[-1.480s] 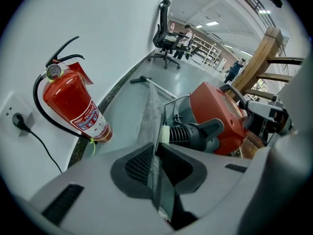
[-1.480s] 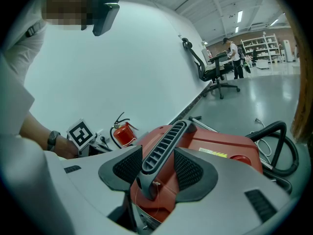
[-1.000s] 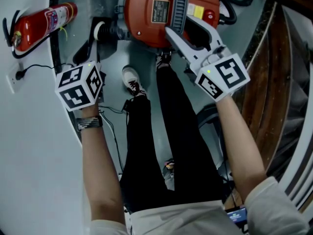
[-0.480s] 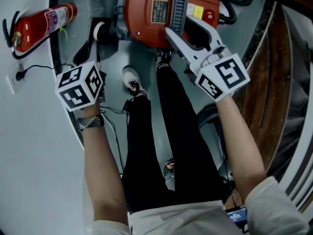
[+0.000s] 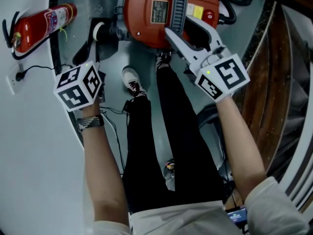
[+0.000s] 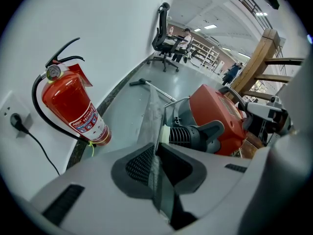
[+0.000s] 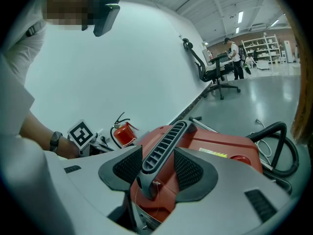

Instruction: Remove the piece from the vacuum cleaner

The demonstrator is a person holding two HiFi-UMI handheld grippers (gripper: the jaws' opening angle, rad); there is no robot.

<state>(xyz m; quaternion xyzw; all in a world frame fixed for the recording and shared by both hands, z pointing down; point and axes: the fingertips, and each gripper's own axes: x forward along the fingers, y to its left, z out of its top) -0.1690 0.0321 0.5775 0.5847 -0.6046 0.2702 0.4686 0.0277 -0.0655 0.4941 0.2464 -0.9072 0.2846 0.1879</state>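
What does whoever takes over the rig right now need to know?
Left gripper: shut on a thin grey piece, beside the ribbed hose connector at the side of the vacuum cleaner.
Right gripper: jaws apart astride the grey carry handle on top; firm grip not evident.
Vacuum cleaner stands on the floor.
Done: both grippers placed; can't tell whether the piece is free.
Left: probably steady the body and pull the piece clear.
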